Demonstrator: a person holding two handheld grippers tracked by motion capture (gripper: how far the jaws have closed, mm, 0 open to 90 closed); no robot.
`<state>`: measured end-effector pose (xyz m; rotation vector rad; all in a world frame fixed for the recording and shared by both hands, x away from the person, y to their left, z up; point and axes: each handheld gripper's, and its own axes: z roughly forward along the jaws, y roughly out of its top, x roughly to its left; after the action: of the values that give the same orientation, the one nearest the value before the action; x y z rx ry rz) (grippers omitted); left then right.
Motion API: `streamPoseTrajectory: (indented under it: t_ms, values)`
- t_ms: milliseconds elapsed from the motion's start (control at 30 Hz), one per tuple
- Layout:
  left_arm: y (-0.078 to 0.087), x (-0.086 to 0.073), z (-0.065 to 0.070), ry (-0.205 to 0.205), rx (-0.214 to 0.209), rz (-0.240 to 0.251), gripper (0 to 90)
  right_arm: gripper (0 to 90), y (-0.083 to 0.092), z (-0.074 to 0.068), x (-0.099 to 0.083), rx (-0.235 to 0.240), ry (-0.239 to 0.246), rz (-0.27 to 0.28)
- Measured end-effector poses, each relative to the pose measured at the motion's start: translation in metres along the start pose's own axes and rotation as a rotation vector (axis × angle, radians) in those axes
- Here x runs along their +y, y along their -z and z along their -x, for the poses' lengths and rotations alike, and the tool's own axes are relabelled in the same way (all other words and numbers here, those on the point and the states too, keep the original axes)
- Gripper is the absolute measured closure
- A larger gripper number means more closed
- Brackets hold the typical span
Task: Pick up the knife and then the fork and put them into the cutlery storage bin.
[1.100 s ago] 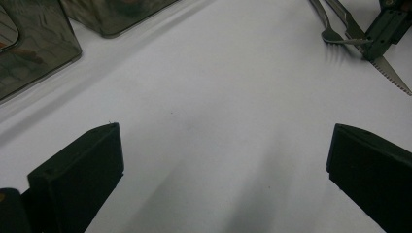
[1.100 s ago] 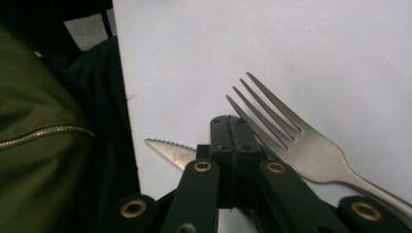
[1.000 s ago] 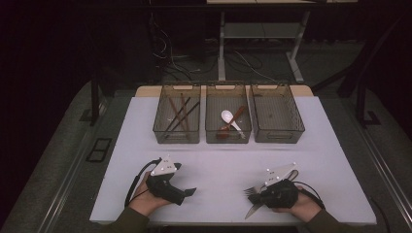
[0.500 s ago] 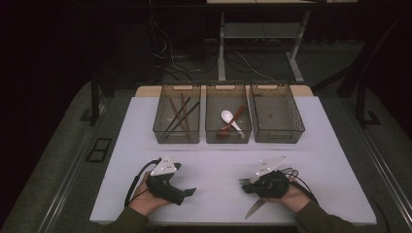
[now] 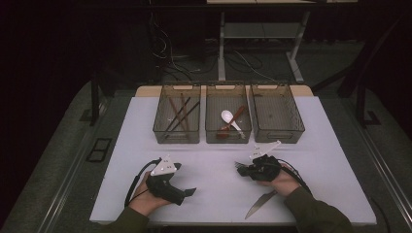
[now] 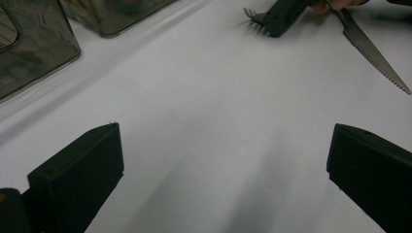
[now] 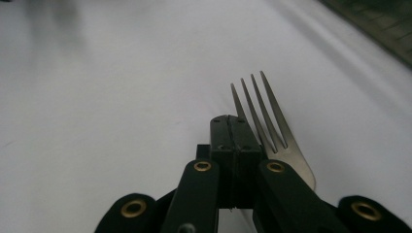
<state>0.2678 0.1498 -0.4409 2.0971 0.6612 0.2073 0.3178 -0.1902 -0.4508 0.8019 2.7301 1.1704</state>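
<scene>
High view: your right tongs (image 5: pixel 241 169) sit pressed together on the fork (image 5: pixel 239 165), tines poking left over the table (image 5: pixel 214 160), w/ its long axis running along the jaws. Empty right bin (image 5: pixel 276 114) lies up and slightly right of it, so that's prob the way to go. Knife (image 5: pixel 260 204) lies just below your right hand. Left tongs (image 5: pixel 187 193) spread wide, holding nothing.
</scene>
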Motion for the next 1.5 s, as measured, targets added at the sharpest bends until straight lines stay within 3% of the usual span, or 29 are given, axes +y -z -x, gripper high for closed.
streamPoseTrajectory:
  t_ms: [200, 433, 567, 733, 867, 1033, 1200, 1433, 1500]
  values:
    - [0.0, 0.0, 0.0, 0.001, -0.001, 0.0, 0.0, 89.4, -0.003, 0.016, 0.009, -0.043, -0.022, 0.011]
    - [-0.001, 0.0, -0.001, 0.001, -0.004, -0.002, 0.0, 89.3, 0.0, 0.02, 0.011, -0.02, -0.024, 0.008]
    - [-0.001, 0.0, 0.0, -0.003, -0.008, -0.004, 0.0, 85.2, 0.01, 0.02, 0.013, -0.001, -0.01, 0.019]
    - [-0.001, -0.001, -0.001, -0.006, -0.008, -0.009, 0.0, 73.0, 0.028, 0.021, 0.02, 0.018, 0.004, 0.019]
    - [-0.001, -0.002, -0.002, -0.005, -0.007, -0.013, 0.0, 67.1, 0.043, 0.027, 0.022, -0.008, 0.015, -0.004]
    - [-0.002, -0.003, -0.003, -0.011, -0.012, -0.013, 0.0, 58.5, 0.053, 0.038, 0.027, -0.038, 0.034, -0.102]
    - [-0.001, -0.003, -0.003, -0.015, -0.016, -0.012, 0.0, 55.5, 0.056, 0.047, 0.035, -0.08, 0.13, -0.266]
    - [0.0, -0.003, -0.003, -0.014, -0.02, -0.008, 0.0, 53.4, 0.042, 0.051, 0.041, -0.084, 0.2, -0.461]
    - [-0.001, -0.003, -0.003, -0.015, -0.021, -0.008, 0.0, 56.0, 0.037, 0.05, 0.042, -0.075, 0.201, -0.504]
